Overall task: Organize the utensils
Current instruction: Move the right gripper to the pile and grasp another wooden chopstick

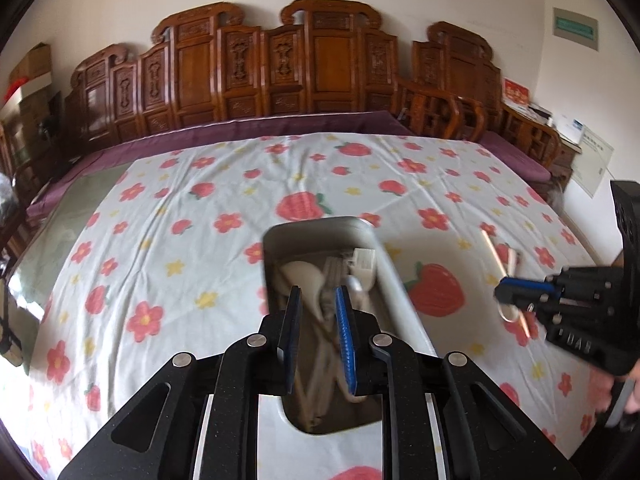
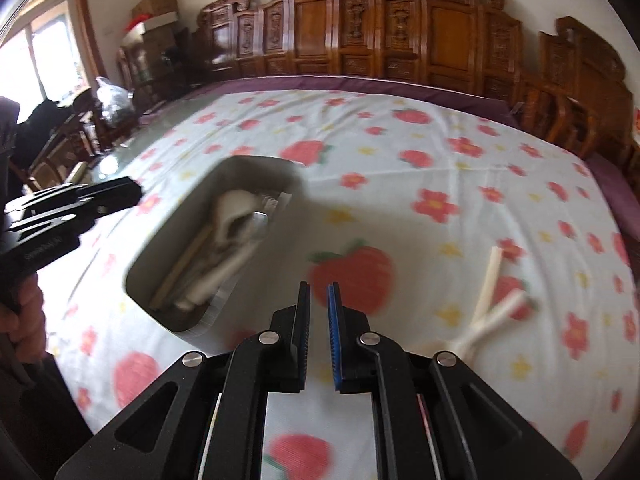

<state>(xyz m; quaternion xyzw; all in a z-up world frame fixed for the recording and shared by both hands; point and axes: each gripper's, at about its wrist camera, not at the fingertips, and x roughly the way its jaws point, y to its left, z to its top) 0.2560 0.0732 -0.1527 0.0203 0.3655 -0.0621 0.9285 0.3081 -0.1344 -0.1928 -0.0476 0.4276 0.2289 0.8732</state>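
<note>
A grey rectangular tray (image 1: 384, 264) (image 2: 160, 256) sits on the floral tablecloth and holds several pale spoons, chopsticks and metal utensils (image 1: 320, 276) (image 2: 236, 220). My left gripper (image 1: 316, 292) hovers over the tray's near end, fingers a little apart with nothing between them. My right gripper (image 2: 318, 286) is to the right of the tray above the cloth, narrowly open and empty; it shows in the left wrist view (image 1: 504, 292). Two pale utensils (image 2: 492, 304) lie crossed on the cloth right of the right gripper, also in the left wrist view (image 1: 500, 256).
The tablecloth (image 1: 200, 208) covers a large glass-topped table with a purple border (image 1: 248, 128). Carved wooden chairs (image 1: 280, 64) line the far edge. Boxes (image 2: 156, 8) and bags stand at the far left.
</note>
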